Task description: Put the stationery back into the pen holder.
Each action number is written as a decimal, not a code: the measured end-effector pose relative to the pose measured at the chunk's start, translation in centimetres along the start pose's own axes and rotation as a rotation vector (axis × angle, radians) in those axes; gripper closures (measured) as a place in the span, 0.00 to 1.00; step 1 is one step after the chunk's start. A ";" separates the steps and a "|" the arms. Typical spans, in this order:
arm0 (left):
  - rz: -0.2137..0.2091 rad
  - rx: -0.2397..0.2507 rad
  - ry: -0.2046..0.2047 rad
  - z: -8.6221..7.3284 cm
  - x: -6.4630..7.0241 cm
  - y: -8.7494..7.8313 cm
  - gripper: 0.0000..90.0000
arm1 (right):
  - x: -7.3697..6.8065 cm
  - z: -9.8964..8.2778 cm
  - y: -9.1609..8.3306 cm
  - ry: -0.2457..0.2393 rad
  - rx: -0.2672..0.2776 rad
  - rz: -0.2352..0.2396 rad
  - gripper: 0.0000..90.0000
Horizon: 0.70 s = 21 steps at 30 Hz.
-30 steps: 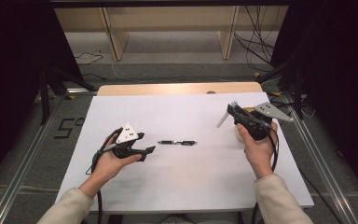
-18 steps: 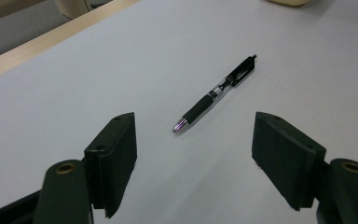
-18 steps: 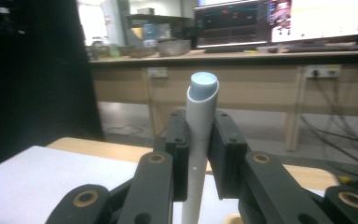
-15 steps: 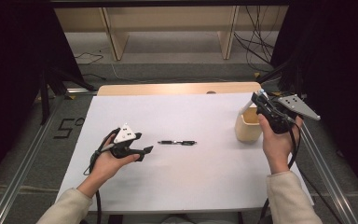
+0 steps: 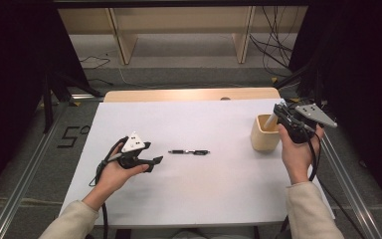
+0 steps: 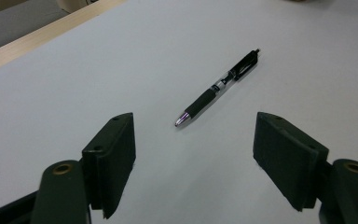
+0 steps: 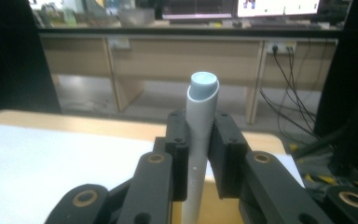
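Grey cylindrical marker with a pale blue cap (image 7: 202,112) stands clamped between the narrow jaws of the right tool (image 7: 199,135), its capped end rising above the pads. The right tool's view shows this grip close up, with the marker's lower part running down in front of a tan surface below; the high view shows what that surface is, a small round beige wooden cup (image 5: 264,133) near the right edge of the white desk (image 5: 199,199), and places the right tool (image 5: 277,113) over the cup's far rim, the marker (image 5: 269,121) slanting into its mouth.

The left tool (image 6: 196,158) has its jaws spread wide with nothing between them, the pads hovering just above the desk (image 6: 74,84). Its view looks along the jaws at a black retractable pen with a clear middle and rubber grip (image 6: 218,86), lying flat, its tip pointing back toward the tool. In the high view the left tool (image 5: 154,162) sits left of centre, and the pen (image 5: 189,152) lies near it at the desk's middle, well apart from the cup.
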<state>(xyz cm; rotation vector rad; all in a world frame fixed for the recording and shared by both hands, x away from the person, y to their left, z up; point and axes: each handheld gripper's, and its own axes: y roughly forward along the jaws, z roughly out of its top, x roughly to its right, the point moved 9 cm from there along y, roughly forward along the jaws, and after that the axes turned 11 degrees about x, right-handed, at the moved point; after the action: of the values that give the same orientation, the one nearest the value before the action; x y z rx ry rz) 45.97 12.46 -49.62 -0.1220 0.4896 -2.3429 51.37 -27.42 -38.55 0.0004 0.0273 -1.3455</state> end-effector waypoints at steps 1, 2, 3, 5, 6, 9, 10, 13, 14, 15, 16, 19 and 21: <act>0.000 0.001 0.000 0.0 0.0 0.0 0.34 | 0.1 -0.4 0.1 -0.007 -0.015 -0.005 0.88; 0.001 0.001 -0.001 0.0 0.0 0.0 0.34 | 0.2 -0.8 0.2 -0.011 -0.030 -0.009 0.88; 0.001 0.002 -0.001 0.0 0.0 0.0 0.34 | 0.4 -1.2 0.4 -0.010 -0.040 -0.015 0.88; 0.001 0.000 0.001 0.0 -0.1 0.0 0.34 | 0.6 -1.9 0.5 -0.008 -0.063 -0.021 0.88; 0.001 -0.001 0.001 -0.1 -0.1 0.1 0.34 | 0.8 -2.3 0.6 -0.013 -0.083 -0.026 0.87; -0.002 -0.004 -0.001 -0.2 0.0 0.1 0.34 | 0.9 -3.3 0.8 -0.014 -0.118 -0.030 0.87; -0.003 -0.006 0.001 -0.2 0.1 0.1 0.34 | 1.0 -3.6 0.8 -0.015 -0.128 -0.028 0.87; -0.004 -0.007 0.007 -0.2 0.1 0.2 0.34 | 1.1 -4.0 0.9 -0.019 -0.148 -0.036 0.79; -0.004 -0.007 0.007 -0.2 0.1 0.2 0.34 | 1.1 -3.8 0.9 -0.026 -0.139 -0.042 0.76; -0.003 -0.007 0.007 -0.2 0.1 0.2 0.34 | 1.1 -3.7 0.8 -0.032 -0.137 -0.048 0.74; -0.003 -0.007 0.008 -0.2 0.1 0.2 0.34 | 1.1 -3.5 0.8 -0.038 -0.133 -0.048 0.72; -0.002 -0.003 0.006 -0.2 0.1 0.1 0.34 | 0.7 -2.7 0.6 -0.061 -0.113 -0.049 0.66; -0.001 -0.003 0.005 -0.2 0.0 0.1 0.34 | 0.0 -2.0 0.5 -0.090 -0.095 -0.040 0.63</act>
<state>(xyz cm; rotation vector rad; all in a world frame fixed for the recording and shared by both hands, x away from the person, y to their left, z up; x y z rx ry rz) 45.97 12.45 -49.82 -0.1183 0.4953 -2.3442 51.81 -27.25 -40.52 -0.1414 0.0156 -1.3821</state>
